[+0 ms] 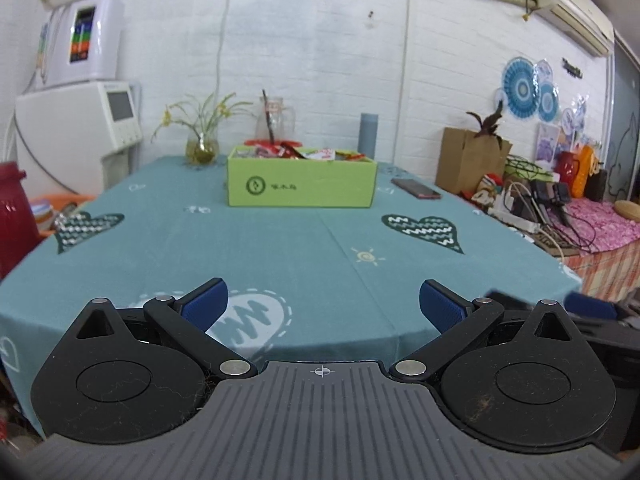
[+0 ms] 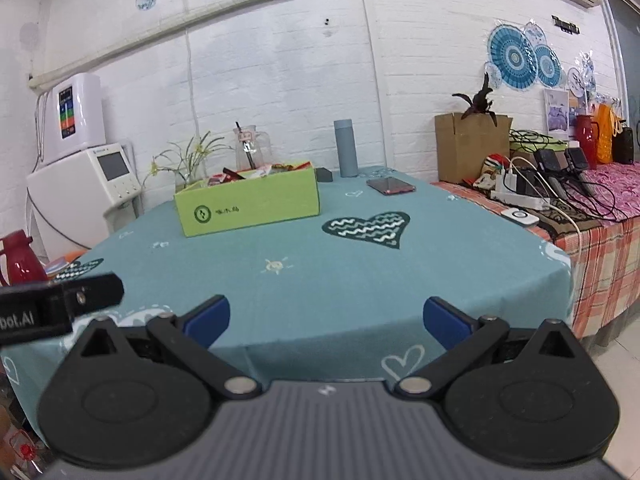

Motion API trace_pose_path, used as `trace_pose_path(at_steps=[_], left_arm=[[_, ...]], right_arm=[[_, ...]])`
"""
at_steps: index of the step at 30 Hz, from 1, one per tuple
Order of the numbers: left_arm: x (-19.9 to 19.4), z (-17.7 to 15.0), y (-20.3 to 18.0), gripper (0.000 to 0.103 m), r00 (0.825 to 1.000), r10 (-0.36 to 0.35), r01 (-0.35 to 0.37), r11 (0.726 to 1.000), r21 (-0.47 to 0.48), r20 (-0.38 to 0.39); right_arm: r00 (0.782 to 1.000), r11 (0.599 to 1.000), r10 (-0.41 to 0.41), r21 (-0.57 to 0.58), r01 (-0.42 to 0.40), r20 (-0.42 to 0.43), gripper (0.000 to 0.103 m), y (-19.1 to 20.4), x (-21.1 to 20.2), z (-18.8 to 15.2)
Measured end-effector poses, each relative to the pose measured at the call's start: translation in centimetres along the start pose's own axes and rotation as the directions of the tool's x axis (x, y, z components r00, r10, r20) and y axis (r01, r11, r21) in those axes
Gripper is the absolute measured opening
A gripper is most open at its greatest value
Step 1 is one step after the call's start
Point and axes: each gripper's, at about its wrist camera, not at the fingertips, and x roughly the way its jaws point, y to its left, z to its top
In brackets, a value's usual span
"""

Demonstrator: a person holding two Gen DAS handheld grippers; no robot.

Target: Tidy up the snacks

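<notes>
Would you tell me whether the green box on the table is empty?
Not empty: snack wrappers show above the open top of the green box.

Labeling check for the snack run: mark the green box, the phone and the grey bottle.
green box (image 1: 302, 184): left wrist view, on its front wall.
phone (image 2: 391, 186): right wrist view, middle of its screen.
grey bottle (image 2: 345, 148): right wrist view, mid-body below the cap.

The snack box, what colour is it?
Bright green snack box, with a dark green logo; the left wrist view shows it best.
</notes>
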Motion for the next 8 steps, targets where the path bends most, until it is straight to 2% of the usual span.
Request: trace_pose_path(at_steps=[3, 5, 8], left_arm=[[0.6, 0.4, -0.3, 0.085, 0.998, 0.060, -0.060, 0.998, 0.011, 0.005], [0.5, 0.1, -0.2, 0.081, 0.999, 0.037, -0.037, 0.999, -0.007, -0.002], [0.2, -0.1, -0.2, 0.082, 1.000, -0.010, 0.010, 1.000, -0.019, -0.001]], right_arm=[[1.000, 1.000, 0.013, 0.020, -0.012, -0.024, 0.103, -1.0, -0.4, -0.8], [1.000, 1.000, 0.022, 0.022, -0.022, 0.003, 0.103, -1.2, -1.2, -0.8], [0.999, 1.000, 0.030, 0.007, -0.030, 0.035, 0.103, -1.2, -2.0, -0.7]])
